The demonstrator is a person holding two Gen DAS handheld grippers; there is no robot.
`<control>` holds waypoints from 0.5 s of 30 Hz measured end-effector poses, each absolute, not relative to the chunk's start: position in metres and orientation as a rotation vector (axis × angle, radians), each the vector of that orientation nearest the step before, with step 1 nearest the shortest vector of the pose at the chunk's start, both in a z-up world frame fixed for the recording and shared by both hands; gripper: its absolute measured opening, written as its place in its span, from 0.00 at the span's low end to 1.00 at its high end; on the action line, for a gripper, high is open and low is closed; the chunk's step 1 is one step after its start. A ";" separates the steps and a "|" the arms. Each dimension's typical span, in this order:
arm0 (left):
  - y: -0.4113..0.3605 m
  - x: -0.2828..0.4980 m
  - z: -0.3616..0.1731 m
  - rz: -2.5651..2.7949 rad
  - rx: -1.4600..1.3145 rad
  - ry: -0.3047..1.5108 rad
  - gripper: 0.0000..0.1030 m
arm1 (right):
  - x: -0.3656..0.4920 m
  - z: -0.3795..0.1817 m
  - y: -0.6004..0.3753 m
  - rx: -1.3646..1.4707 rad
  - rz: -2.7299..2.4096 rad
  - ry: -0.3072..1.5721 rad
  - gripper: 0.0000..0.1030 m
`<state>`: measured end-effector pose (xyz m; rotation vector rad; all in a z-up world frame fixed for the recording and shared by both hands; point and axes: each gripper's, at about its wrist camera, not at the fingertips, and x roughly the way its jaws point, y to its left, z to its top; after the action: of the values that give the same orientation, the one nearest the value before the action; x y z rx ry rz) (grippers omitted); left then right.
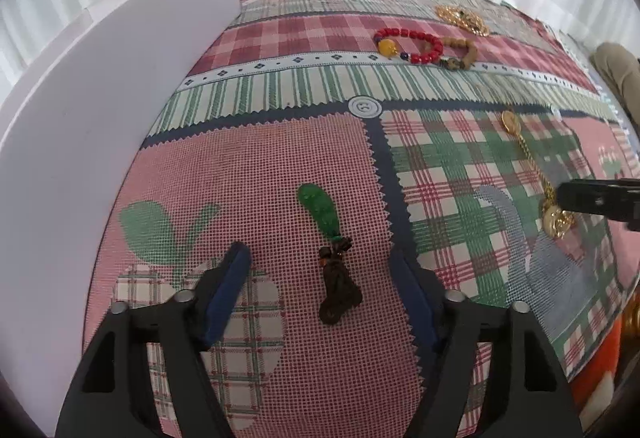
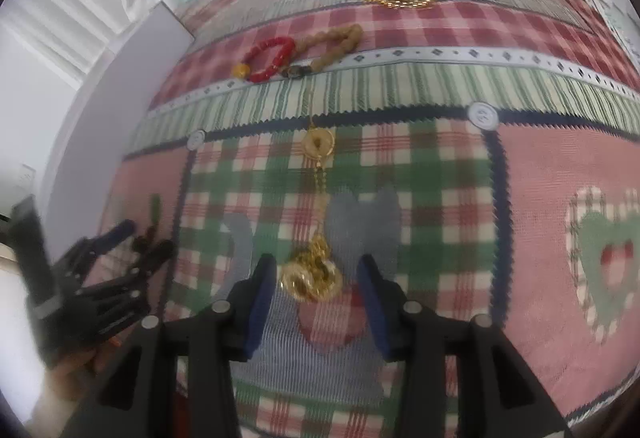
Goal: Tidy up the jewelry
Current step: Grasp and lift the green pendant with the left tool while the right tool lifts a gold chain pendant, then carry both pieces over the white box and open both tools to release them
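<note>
A green jade pendant (image 1: 319, 211) with a dark brown knotted cord (image 1: 338, 288) lies on the patchwork cloth between the open fingers of my left gripper (image 1: 320, 262). A gold chain with coin pendants (image 2: 314, 276) lies between the open fingers of my right gripper (image 2: 316, 266); it runs up to a gold disc (image 2: 318, 142). The chain also shows in the left wrist view (image 1: 556, 220), beside my right gripper's tip. A red bead bracelet (image 1: 412, 42), a brown bead bracelet (image 1: 460, 54) and a gold bead pile (image 1: 462, 18) lie further back.
A white box (image 1: 100, 110) stands at the left edge of the cloth. White curtains hang behind the table. My left gripper shows at the lower left of the right wrist view (image 2: 120, 262). An orange object (image 1: 600, 370) sits at the lower right.
</note>
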<state>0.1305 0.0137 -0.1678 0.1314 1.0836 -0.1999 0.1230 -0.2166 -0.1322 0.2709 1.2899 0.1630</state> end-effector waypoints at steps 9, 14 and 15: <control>0.007 0.133 -0.160 -0.231 0.123 1.087 0.08 | 0.137 -0.143 -0.181 0.049 0.112 1.291 0.09; 0.022 0.136 -0.136 -0.248 0.032 1.060 0.08 | 0.135 -0.120 -0.202 0.165 0.142 1.233 0.09; 0.025 0.137 -0.131 -0.251 0.015 1.057 0.08 | 0.134 -0.112 -0.205 0.181 0.149 1.213 0.09</control>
<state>0.1367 0.0248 -0.1309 0.0154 1.0565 -0.2507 0.1337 -0.2054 -0.1120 0.1812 1.2132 0.1491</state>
